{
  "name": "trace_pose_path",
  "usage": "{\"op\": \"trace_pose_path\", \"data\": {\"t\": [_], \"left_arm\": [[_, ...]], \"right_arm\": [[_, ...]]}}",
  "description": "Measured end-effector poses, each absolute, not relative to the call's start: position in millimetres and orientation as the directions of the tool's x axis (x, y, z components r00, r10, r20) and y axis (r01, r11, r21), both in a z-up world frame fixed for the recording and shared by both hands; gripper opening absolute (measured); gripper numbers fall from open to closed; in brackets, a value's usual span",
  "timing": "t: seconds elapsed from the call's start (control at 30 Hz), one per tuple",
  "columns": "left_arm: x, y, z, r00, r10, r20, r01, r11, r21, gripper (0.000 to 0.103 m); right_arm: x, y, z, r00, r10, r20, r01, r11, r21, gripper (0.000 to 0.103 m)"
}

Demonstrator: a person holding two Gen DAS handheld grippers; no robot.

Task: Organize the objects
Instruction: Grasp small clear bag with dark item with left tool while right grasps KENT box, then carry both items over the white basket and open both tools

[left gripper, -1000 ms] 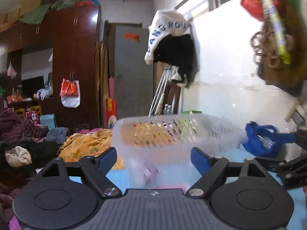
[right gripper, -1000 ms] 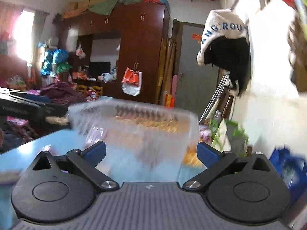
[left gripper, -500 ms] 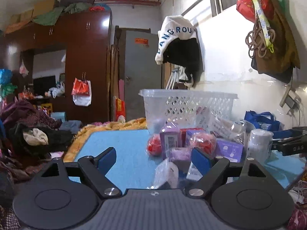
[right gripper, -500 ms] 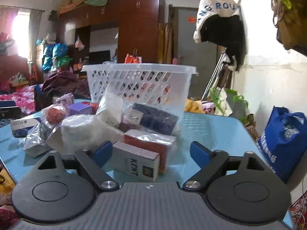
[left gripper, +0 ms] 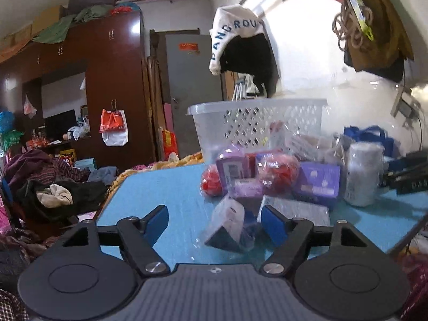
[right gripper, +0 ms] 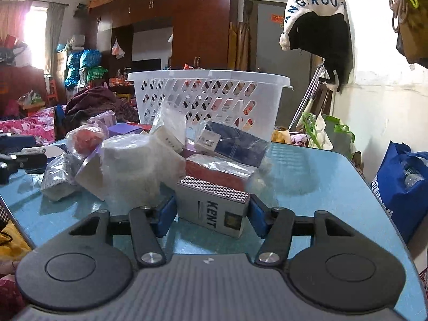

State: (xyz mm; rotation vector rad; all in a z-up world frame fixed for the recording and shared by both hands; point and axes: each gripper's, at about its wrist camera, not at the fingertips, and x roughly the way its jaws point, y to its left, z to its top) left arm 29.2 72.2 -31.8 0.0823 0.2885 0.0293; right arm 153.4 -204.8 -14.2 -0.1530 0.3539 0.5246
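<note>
Both grippers have dropped from basket height to the pile. Left wrist view: my left gripper (left gripper: 214, 220) has just been narrowing, still open, a clear-wrapped packet (left gripper: 227, 226) between its jaws, untouched; the slack film may slip. Right wrist view: my right gripper (right gripper: 210, 218) has been closing around the KENT box (right gripper: 214, 208) on the surface (right gripper: 315, 187); contact unclear, and lifting may topple the wrapped bundle (right gripper: 139, 165) beside it. The basket (right gripper: 208, 99) stands behind.
</note>
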Motion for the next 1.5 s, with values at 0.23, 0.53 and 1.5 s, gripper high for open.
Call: {"op": "trace_pose_path", "data": {"t": [0.23,0.53,1.5], "left_arm": [[29.9,75.9,-38.4,0.953,0.03,-0.303,-0.013,0.998,0.059,0.055],[25.9,71.7,-42.2,0.965,0.066,-0.254,-0.047,0.996,0.079,0.049],[18.8,74.7,-14.4,0.99,0.041,-0.137,-0.041,0.999,0.008,0.049]], "right_arm": [[149.3,-215.4,-10.6,0.807,0.477,-0.349,-0.515,0.857,-0.021,0.06],[149.4,-228.8,-2.7,0.819,0.477,-0.318,-0.505,0.863,-0.008,0.06],[152.0,-255.0,22.0,0.834,0.507,-0.218,-0.508,0.86,0.054,0.06]]}}
